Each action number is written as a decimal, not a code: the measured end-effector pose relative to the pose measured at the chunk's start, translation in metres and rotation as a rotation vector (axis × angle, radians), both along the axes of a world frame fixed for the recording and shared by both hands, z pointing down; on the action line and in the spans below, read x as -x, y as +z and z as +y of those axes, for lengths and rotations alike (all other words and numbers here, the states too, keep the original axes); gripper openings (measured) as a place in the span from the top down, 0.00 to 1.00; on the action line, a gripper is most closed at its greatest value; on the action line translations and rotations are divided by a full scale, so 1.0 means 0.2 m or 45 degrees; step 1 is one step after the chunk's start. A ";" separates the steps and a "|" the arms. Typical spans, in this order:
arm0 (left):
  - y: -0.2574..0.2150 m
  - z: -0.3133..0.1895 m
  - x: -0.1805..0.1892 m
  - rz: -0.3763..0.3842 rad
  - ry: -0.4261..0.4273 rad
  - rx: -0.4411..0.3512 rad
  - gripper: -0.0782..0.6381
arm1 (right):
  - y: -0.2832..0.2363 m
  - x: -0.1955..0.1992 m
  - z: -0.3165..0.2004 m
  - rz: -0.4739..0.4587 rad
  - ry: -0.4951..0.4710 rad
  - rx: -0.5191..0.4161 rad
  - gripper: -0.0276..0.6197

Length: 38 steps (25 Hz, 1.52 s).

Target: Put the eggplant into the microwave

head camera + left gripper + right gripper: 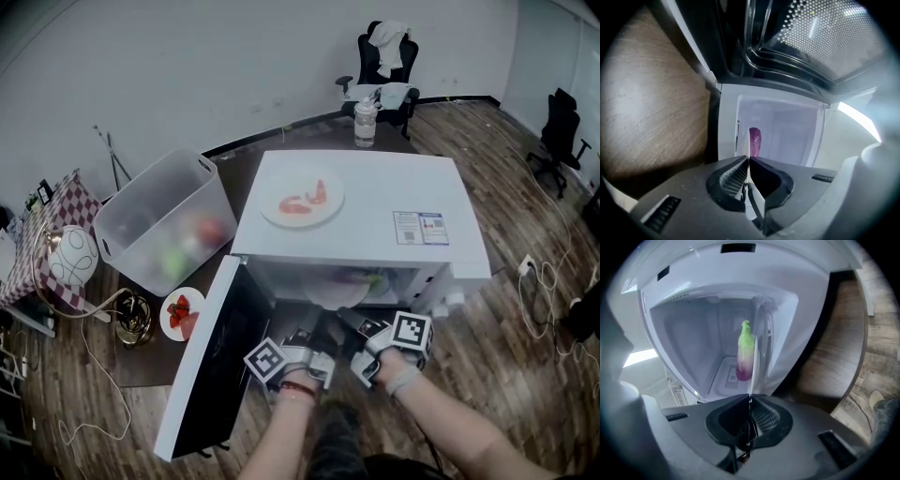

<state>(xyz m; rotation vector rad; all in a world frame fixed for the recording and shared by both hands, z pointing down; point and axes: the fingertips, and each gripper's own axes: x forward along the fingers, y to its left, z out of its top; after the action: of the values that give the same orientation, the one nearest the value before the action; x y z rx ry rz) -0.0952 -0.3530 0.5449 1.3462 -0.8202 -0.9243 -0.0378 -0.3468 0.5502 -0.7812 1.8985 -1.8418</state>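
Observation:
The white microwave stands with its door swung open to the left. A white plate sits in the cavity mouth, carrying the purple and green eggplant. My left gripper and right gripper are each shut on the plate's near rim, side by side. In the left gripper view the left gripper pinches the thin plate edge, with the eggplant behind it. The right gripper clamps the plate too, the eggplant lying on it inside the cavity.
A plate of red food lies on top of the microwave. To the left are a clear plastic bin, a small plate of strawberries and a round lamp. A bottle and office chair stand behind.

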 end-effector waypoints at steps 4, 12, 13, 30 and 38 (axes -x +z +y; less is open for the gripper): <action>0.01 0.00 0.00 -0.007 0.013 -0.004 0.87 | 0.01 0.00 -0.03 -0.011 0.020 0.011 0.93; -0.01 0.00 -0.04 -0.003 0.052 -0.019 0.87 | 0.01 0.01 -0.07 -0.044 0.046 0.021 0.93; -0.01 0.00 -0.04 -0.004 0.055 -0.023 0.88 | 0.01 0.00 -0.07 -0.046 0.049 0.023 0.93; -0.08 -0.03 -0.11 -0.123 0.183 -0.072 0.89 | 0.00 0.00 -0.13 -0.024 0.064 0.024 0.93; -0.05 -0.02 -0.10 -0.160 0.179 -0.055 0.89 | 0.00 -0.01 -0.13 -0.023 0.065 0.012 0.92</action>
<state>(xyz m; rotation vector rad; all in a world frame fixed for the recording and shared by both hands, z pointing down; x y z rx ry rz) -0.0748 -0.3569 0.5345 1.4919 -0.7937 -0.7571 -0.0360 -0.3731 0.5509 -0.8056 1.8428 -1.8227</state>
